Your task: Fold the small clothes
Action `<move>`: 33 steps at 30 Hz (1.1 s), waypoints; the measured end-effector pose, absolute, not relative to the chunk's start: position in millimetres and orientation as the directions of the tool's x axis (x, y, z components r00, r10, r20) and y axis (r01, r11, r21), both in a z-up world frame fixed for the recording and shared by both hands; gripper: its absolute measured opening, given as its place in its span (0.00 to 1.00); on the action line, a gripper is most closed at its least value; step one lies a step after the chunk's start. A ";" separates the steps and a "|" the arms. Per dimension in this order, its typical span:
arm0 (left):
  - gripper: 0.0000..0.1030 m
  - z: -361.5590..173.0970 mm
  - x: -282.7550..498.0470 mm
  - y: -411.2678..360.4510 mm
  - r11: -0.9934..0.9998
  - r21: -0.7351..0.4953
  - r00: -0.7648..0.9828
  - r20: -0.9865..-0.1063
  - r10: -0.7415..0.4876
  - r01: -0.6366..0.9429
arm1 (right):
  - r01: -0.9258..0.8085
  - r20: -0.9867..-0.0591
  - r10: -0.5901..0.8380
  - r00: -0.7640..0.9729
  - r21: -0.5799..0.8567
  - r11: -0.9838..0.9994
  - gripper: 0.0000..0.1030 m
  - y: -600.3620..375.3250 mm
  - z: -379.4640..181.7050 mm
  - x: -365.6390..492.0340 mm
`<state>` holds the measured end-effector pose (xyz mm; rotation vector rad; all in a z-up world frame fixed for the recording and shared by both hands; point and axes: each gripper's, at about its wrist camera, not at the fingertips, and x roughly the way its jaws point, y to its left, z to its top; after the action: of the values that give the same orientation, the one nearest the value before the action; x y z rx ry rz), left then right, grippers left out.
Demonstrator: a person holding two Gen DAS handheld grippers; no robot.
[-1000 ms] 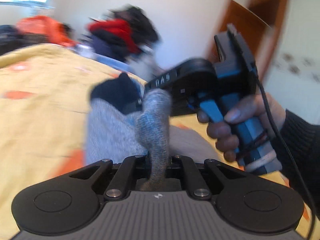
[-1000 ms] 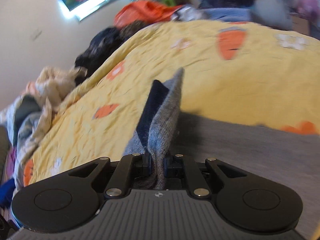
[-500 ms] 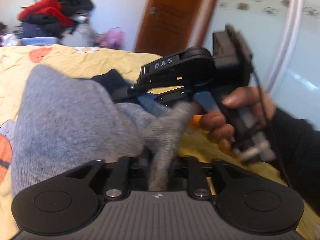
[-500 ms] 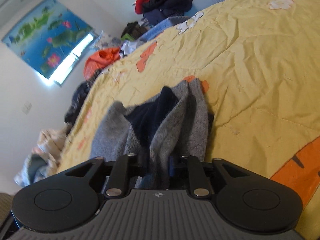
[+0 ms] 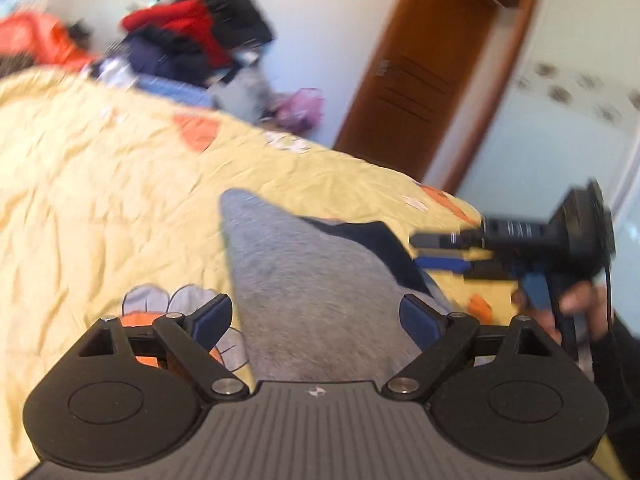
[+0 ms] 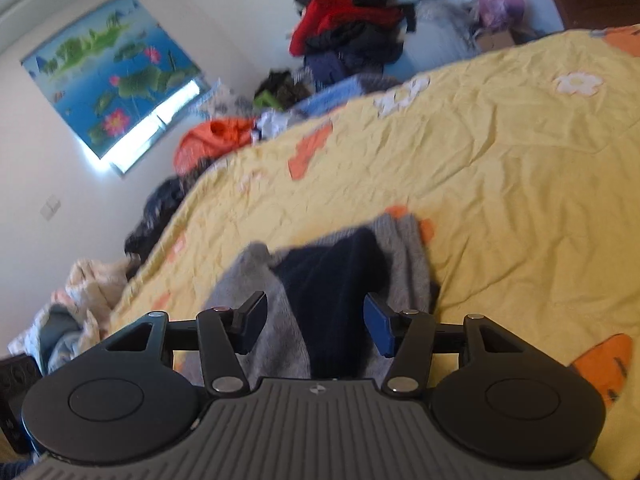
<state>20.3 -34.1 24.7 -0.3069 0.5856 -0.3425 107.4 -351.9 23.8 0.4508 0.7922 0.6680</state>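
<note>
Rumpled yellow bedspread (image 6: pixel 500 184) with orange patches; lying on it, just ahead of the spread fingers, a grey-and-navy garment (image 6: pixel 340 276).

Daylight from the window (image 6: pixel 154 130) lights the room brightly; shadows are soft. Both views bend at the edges; motion blur smears the clothes pile (image 5: pixel 192 44).

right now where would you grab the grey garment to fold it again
Take the grey garment by its far corner, which lies flat on the yellow bedspread, coming from above. Its edge there is thin and free. Both claws, left and right, are open.
</note>
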 end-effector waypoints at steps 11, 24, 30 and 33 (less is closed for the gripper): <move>0.89 18.5 44.6 -38.1 0.896 -0.363 0.742 -0.520 -0.423 0.256 | -0.321 -0.556 0.626 0.548 0.551 0.770 0.15 -363.1 12.6 103.8; 0.88 -10.1 117.1 -6.9 0.746 -0.651 0.639 -0.516 -0.571 0.141 | -0.228 -0.554 0.588 0.589 0.584 0.779 0.81 -380.3 11.6 91.4; 0.38 -17.4 125.7 -4.5 0.731 -0.672 0.639 -0.511 -0.576 0.121 | -0.215 -0.536 0.711 0.455 0.709 0.672 0.33 -355.6 -18.7 90.8; 0.32 -4.2 124.9 -5.1 0.775 -0.614 0.654 -0.528 -0.542 0.147 | -0.225 -0.527 0.699 0.483 0.697 0.681 0.31 -343.9 -15.6 83.5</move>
<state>124.9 -5.1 -4.2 -0.5652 0.7645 -0.4149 83.5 -343.9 -15.6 0.6001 0.8997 0.6059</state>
